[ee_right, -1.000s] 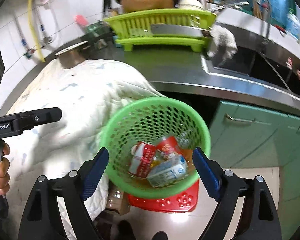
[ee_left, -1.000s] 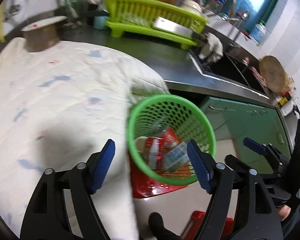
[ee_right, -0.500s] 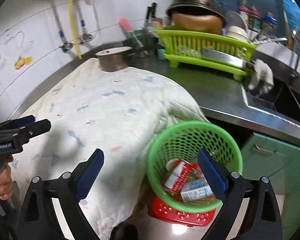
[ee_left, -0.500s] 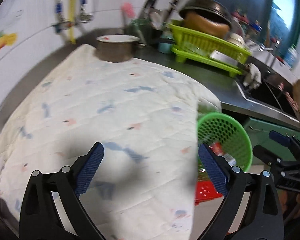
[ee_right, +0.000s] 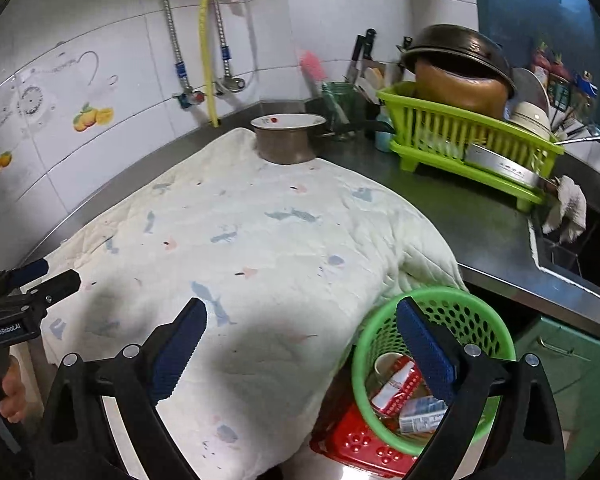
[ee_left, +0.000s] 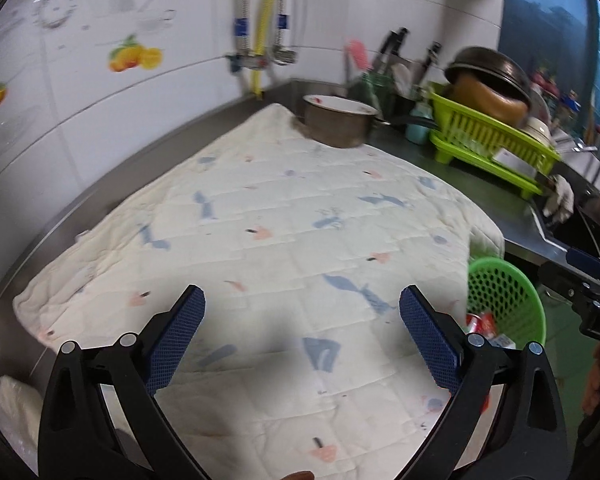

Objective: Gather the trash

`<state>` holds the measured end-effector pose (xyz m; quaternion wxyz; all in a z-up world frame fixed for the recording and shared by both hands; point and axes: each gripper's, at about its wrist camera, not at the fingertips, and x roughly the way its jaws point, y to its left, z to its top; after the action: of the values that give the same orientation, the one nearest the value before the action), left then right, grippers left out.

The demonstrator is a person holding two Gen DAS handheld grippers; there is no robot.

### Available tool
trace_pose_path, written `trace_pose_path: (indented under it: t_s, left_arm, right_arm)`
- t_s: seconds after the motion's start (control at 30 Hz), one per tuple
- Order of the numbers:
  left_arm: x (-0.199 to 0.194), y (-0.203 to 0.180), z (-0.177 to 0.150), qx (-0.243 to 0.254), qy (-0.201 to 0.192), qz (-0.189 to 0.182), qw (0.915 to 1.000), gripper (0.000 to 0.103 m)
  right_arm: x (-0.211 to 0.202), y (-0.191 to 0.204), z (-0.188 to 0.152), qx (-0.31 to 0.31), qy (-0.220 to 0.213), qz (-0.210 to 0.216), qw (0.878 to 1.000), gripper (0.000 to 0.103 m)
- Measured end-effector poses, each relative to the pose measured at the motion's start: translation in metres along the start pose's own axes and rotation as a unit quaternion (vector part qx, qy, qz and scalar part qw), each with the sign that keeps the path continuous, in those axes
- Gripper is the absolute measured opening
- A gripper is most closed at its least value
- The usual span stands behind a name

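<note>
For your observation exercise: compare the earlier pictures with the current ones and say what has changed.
Both views swung up and away from the green basket onto the quilted cloth. Left gripper widened its jaws; right gripper stayed wide. Neither holds anything. Trash remains in the basket; pot and dish rack unmoved.

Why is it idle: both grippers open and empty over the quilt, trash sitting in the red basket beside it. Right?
Not quite: the basket holding the trash is green, as the right wrist view shows; red is the crate under it. Left gripper and right gripper are open and empty over the quilt.
</note>
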<state>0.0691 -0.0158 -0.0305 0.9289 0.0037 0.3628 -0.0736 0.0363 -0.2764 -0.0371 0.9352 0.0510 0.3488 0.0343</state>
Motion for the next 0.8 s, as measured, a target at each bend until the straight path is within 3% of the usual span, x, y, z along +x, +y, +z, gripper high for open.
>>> trace_pose_path:
  t_s: [0.2, 0.8]
  left_arm:
    - [-0.015, 0.014, -0.005, -0.011, -0.018, 0.019, 0.9996, 0.097]
    - [-0.03, 0.01, -0.004, -0.008, -0.031, 0.017, 0.9993, 0.098]
  right_arm:
    - [0.0, 0.012, 0.0, -0.006, 0.001, 0.014, 1.0, 0.093]
    - [-0.008, 0.016, -0.001, -0.007, -0.006, 0.02, 1.0, 0.093]
